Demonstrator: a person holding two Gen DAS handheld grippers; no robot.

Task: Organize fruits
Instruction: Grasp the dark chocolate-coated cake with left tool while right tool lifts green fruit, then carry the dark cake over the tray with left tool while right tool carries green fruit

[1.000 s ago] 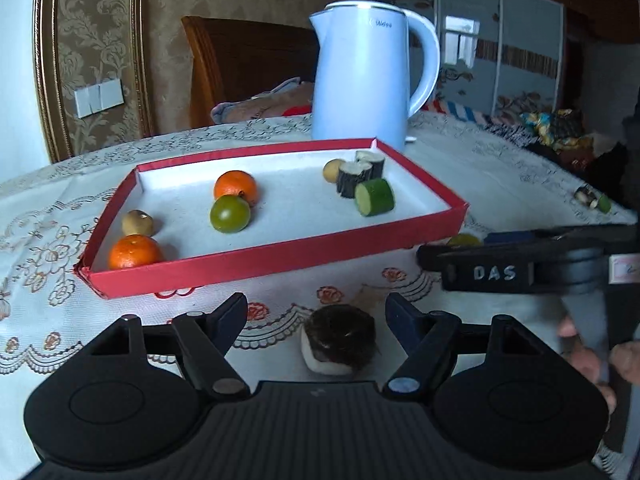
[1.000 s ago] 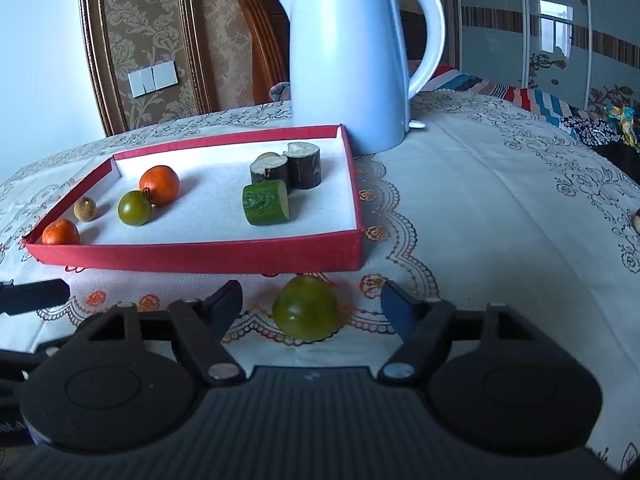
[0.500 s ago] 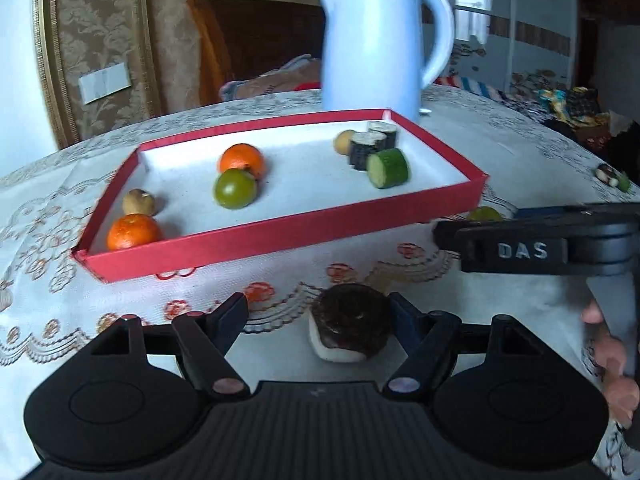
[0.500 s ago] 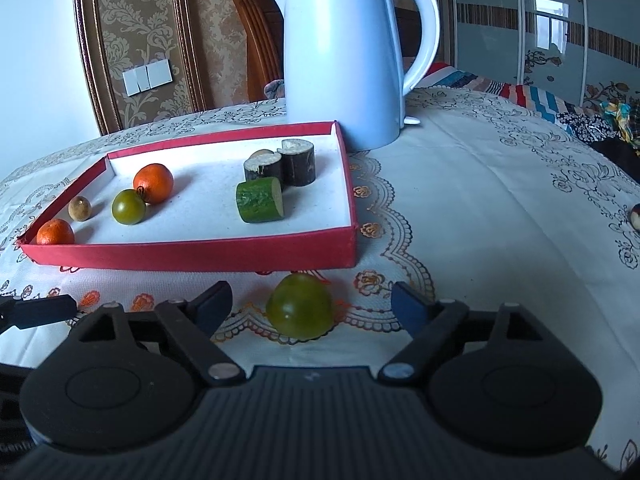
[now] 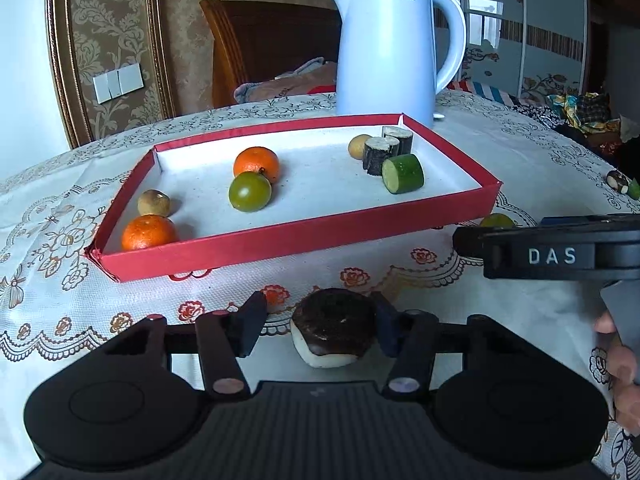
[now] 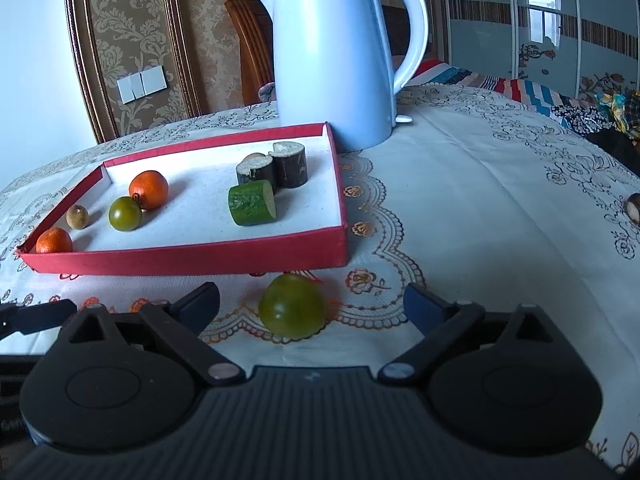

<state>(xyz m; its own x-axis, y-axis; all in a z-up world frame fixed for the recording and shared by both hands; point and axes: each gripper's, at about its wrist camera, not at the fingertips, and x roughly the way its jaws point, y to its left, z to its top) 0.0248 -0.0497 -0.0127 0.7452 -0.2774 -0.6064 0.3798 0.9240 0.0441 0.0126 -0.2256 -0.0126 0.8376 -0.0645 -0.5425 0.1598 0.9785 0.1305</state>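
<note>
A red tray [image 5: 296, 236] [image 6: 192, 258] holds two oranges, a green fruit [image 5: 250, 191], a small brown fruit, a cucumber piece [image 5: 402, 173] and dark cut pieces. In the left wrist view a dark-skinned, white-fleshed chunk [image 5: 334, 332] lies on the cloth between the fingers of my left gripper [image 5: 320, 326]; the right finger touches it, the left finger stands a little apart. In the right wrist view a green fruit [image 6: 291, 306] lies on the cloth between the wide-open fingers of my right gripper [image 6: 312, 304], touching neither.
A white kettle [image 5: 390, 52] stands just behind the tray. The right gripper's body [image 5: 560, 252] and the person's hand show at the right of the left wrist view. Small fruit pieces [image 5: 622, 186] lie far right on the lace tablecloth.
My left gripper's fingers have closed in around the dark chunk. My right gripper has opened wider around the green fruit and both have edged forward toward the tray.
</note>
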